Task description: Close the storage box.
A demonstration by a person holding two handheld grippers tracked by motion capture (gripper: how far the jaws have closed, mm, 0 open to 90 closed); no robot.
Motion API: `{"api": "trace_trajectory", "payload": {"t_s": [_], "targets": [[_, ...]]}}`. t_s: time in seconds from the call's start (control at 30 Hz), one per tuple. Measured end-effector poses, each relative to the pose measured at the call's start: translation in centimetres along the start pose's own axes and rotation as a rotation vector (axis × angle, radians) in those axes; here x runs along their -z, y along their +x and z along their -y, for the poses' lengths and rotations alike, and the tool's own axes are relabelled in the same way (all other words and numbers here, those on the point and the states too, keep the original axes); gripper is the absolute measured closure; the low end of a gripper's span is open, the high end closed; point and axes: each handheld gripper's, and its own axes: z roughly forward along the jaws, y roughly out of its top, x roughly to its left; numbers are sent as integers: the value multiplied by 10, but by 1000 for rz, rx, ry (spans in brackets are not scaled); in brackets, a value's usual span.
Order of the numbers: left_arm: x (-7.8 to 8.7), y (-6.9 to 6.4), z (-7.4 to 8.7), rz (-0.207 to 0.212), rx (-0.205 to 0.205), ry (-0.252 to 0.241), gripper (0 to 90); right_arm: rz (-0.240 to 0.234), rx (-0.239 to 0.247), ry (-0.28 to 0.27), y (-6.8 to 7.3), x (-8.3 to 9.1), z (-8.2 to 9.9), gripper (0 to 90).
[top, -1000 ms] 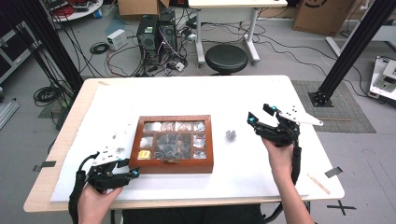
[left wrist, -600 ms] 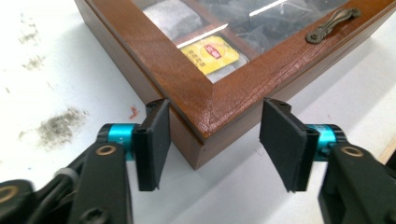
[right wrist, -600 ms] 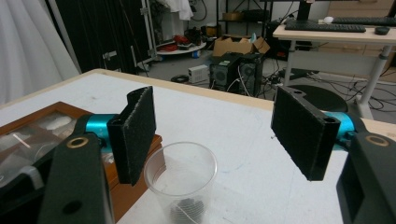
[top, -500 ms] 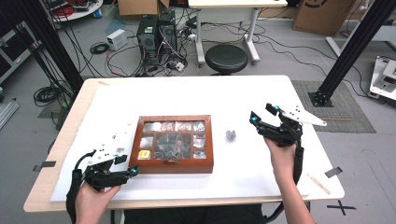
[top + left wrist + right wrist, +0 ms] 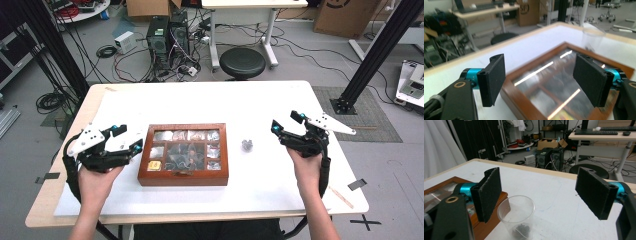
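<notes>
A brown wooden box (image 5: pixel 184 154) with a glass lid and several compartments lies mid-table. A clear plastic cup (image 5: pixel 247 145) with a small crumpled silvery thing inside stands just right of it. My left gripper (image 5: pixel 131 140) hovers left of the box, apart from it. Its jaws have just been opening and stand open with nothing between them. In the left gripper view the box lid (image 5: pixel 554 82) lies beyond the jaws. My right gripper (image 5: pixel 286 122) hangs right of the cup, its jaws also just opened wider and empty. The cup (image 5: pixel 517 215) stands ahead of that gripper (image 5: pixel 544 192).
The white table top (image 5: pixel 210 102) has a wooden edge. Behind it are a black stool (image 5: pixel 242 62), computer towers and cables on the floor. A black frame post (image 5: pixel 372 55) stands at the right.
The left hand rose from the table's front left and moved toward the box, and its jaws opened wide. The right hand stayed about where it was.
</notes>
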Motion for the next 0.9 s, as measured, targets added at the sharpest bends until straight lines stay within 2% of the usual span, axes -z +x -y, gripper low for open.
{"api": "trace_trajectory", "payload": {"t_s": [0.1,0.17,0.3,0.47,0.6,0.9], "targets": [[-4,2,-10,-7,7,-22,246,-2,-7,4,-1,1,0,211],[-5,1,-12,-10,-3,-45,245,-4,-9,6,-1,0,0,211],[-5,-3,-10,-11,-19,-41,245,-1,-3,10,0,0,2,211],[-4,-4,-9,-4,-11,-46,245,-4,-3,9,2,0,1,211],[-1,-7,-12,3,-27,-57,246,-8,3,6,2,-1,0,211],[-1,-6,-11,11,-28,-59,246,-12,0,14,0,-1,2,211]]}}
